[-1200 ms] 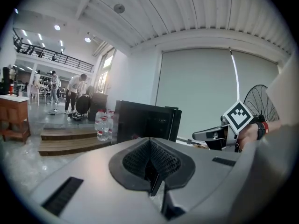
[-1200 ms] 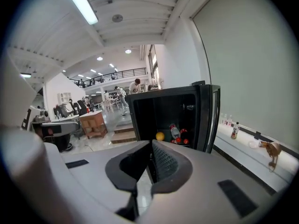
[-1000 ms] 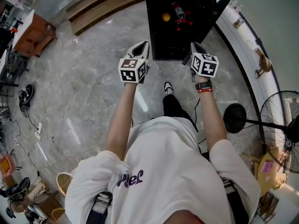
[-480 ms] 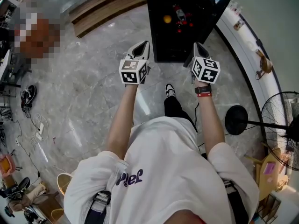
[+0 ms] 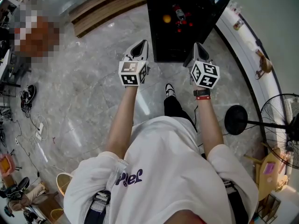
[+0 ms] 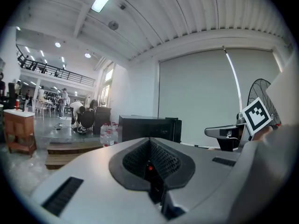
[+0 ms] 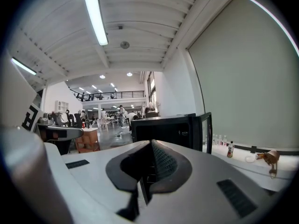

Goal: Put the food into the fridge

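Grey marble floor (image 5: 84,92) underfoot, with an open hall beyond.

- **Left tongs** (image 5: 143,43): jaws together, nothing between them.
- **Right tongs** (image 5: 197,45): jaws together, likewise empty.
- **Position:** both are held out side by side but apart, pointed at a black fridge (image 5: 161,48) just ahead. Its door (image 5: 225,3) is swung open to the right.
- **Food:** it lies inside the fridge. One round orange fruit (image 5: 166,17) is visible, with a cluster of small red items (image 5: 183,23) to its right, too small to identify. No food is visible outside the fridge.
- **Handling, fruit:** it should be light, firm and prone to roll. Take it across its widest part with moderate pressure.
- **Handling, red items:** they may be soft, so grip gently.
- **Surroundings:** a fan (image 5: 278,120) stands well off to the right.
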Available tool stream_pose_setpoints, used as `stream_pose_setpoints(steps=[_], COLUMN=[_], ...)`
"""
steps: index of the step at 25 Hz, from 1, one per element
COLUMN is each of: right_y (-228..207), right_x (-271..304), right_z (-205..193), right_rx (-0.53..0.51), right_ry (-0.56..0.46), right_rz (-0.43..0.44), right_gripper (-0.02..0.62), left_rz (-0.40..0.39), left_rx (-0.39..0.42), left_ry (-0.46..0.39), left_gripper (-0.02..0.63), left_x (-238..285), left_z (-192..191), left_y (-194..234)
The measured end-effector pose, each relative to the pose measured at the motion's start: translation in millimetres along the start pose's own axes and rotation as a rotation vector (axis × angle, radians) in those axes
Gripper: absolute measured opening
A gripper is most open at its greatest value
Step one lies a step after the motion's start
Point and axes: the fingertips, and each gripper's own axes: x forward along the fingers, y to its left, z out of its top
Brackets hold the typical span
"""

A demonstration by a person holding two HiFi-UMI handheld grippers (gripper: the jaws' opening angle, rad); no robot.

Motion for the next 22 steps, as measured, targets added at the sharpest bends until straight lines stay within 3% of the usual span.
stream_pose_setpoints(steps=[8, 22], right_y=[-3.8, -4.1], right_x=[-3.1, -3.6], right_z=[4.8, -0.3], right_rx=[-0.006, -0.023], right_ry=[-0.021, -0.004], right_rz=[-0.019, -0.017], right_gripper=[0.015, 0.014], left_rz=[0.003, -0.034], left_rx=[0.021, -0.015], left_ry=[-0.005, 0.009], left_gripper=[0.018, 0.018], left_x=[4.4, 8.1], left_z=[-0.5, -11.8], left_y=[1.9, -5.3])
